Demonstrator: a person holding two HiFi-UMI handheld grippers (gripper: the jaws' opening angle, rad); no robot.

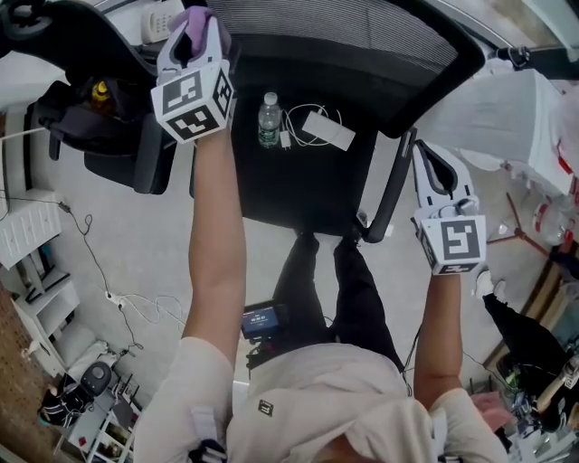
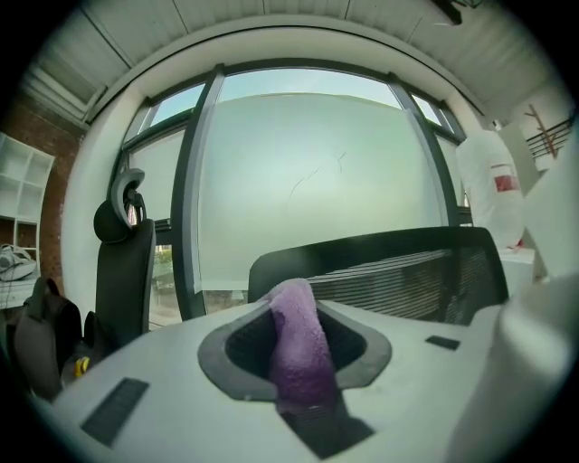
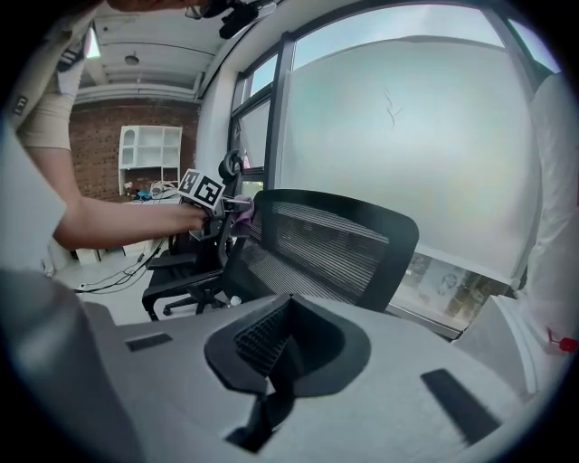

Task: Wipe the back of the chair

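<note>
Here, at the frame's right, the right tongs (image 1: 432, 161) sit pressed together on nothing beside the chair seat (image 1: 298, 181), while farther off at the upper left the left tongs (image 1: 196, 34) pinch a purple cloth (image 2: 298, 344), seemingly touching the top edge of the black mesh chair back (image 1: 362, 27).

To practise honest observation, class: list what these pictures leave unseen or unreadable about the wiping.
Whether the purple cloth touches the chair back: head view, the left gripper covers the contact.
The bottle label: head view, too small to read.
The chair back's far part: head view, cut off by the top edge.
</note>
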